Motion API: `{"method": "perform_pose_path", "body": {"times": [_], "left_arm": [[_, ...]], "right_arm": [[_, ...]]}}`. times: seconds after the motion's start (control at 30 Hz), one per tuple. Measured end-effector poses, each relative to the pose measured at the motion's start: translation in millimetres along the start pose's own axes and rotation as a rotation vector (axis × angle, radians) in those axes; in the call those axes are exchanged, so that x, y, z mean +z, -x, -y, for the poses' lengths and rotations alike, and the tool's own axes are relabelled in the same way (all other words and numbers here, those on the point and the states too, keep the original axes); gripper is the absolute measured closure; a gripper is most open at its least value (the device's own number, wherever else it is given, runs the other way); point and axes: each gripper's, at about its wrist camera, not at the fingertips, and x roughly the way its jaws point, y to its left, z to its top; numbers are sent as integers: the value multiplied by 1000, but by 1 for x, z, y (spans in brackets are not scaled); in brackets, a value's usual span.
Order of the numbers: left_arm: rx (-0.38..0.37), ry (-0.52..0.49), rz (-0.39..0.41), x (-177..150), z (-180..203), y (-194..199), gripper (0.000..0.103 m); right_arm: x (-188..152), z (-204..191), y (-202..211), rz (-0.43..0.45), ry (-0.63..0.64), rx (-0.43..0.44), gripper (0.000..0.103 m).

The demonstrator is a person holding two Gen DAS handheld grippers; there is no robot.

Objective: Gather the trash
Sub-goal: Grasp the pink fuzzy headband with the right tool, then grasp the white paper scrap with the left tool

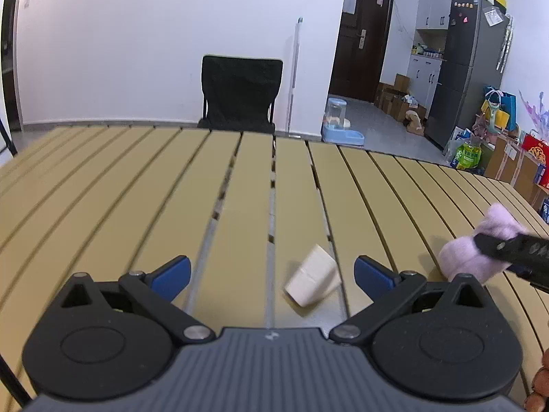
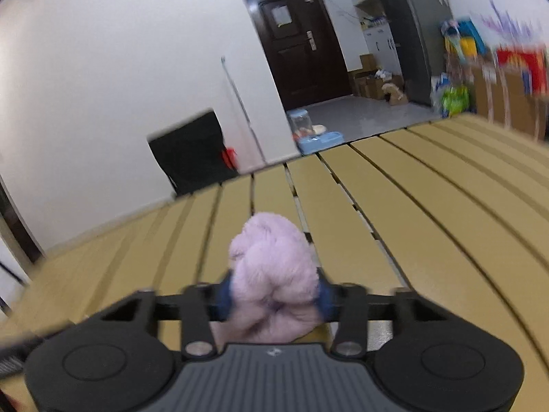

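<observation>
On slatted table – left jaws spread near paper cup; right jaws pinching pink wad.

Home, lived-in flat: fridge with magnets upper right, dark front door, pet feeder on floor, slatted table, boxes.

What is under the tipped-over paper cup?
The paper cup lies on its side on the slatted table, between the open left gripper fingers. Its inside faces away, unseen.

Left hand-held gripper open over tipped paper cup; slatted table.
</observation>
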Motion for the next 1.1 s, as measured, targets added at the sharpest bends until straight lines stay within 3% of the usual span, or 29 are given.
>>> {"method": "perform_pose_path", "body": {"times": [0.17,0.33,0.43,0.57,0.67,1.1], "left_arm": [[25,-29,-17,1,17,-11,0],[72,-97,-21,5,40,-19,2],[92,-130,-40,5,52,-27,17],[74,-113,-95,4,55,-37,66],[70,-99,-88,5,52,-37,76],[49,-109,1,-1,60,9,77]], "right_arm": [[5,26,20,77,-98,51,80],[9,37,41,158,-87,34,80],[10,39,50,184,-79,38,80],[10,39,52,185,-70,48,80],[11,37,51,187,-55,56,80],[8,38,61,170,2,102,80]]}}
